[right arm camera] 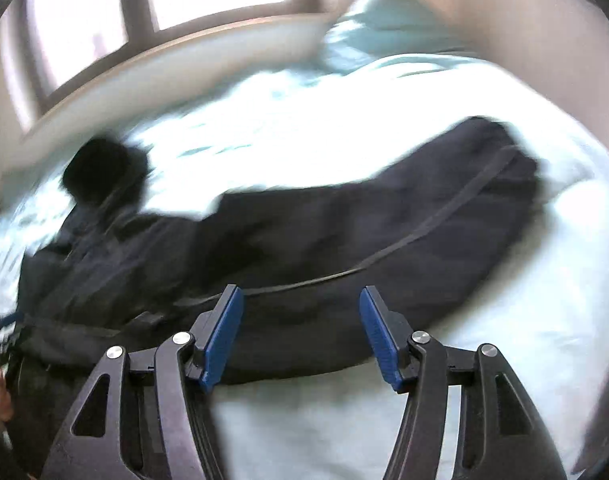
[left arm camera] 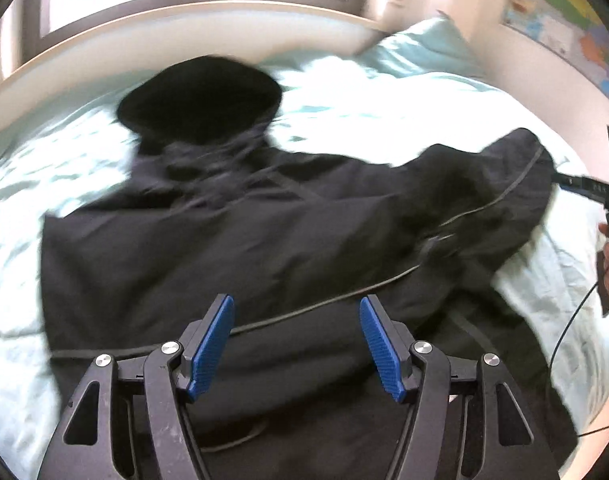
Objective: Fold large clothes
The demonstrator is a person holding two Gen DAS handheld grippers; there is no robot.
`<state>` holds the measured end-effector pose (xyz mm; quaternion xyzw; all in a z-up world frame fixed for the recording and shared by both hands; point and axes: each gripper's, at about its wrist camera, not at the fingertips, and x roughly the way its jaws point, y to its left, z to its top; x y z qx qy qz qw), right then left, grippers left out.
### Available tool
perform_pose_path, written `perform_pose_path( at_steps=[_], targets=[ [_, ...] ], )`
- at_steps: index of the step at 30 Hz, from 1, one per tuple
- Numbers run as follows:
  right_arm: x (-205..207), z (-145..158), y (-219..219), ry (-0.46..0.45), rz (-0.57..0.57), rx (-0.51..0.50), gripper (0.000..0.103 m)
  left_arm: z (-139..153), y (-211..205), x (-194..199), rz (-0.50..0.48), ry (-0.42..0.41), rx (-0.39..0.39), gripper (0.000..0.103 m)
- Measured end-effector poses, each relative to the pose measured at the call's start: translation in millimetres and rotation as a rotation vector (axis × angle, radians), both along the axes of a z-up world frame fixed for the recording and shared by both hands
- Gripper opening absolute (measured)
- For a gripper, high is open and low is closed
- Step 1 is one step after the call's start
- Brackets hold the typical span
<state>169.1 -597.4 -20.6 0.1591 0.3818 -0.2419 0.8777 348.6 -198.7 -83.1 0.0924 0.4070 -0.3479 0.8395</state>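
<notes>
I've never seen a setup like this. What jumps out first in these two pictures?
A big black hooded jacket sprawls across a pale blue-green bed, its hood toward the window and one sleeve flung out to the right. In the foreground of each view, blue-padded fingers stand apart and hold nothing: the left hand-held gripper over the jacket's lower part, the right hand-held gripper near the jacket's edge.
</notes>
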Motion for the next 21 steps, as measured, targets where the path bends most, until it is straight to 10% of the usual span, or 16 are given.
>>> perform_pose_path(
  at_steps=[10, 21],
  targets=[
    [-45.4, 4.7, -143.4, -0.071, -0.218, 0.097, 0.079, -22.2, -144.9, -13.3, -0.128, 0.059, -0.042, 0.067],
    [2.7, -31.2, -194.5, -0.109, -0.23, 0.197, 0.074, -57.4, -188.9, -12.7, -0.16, 0.12, -0.044, 0.067]
  ],
)
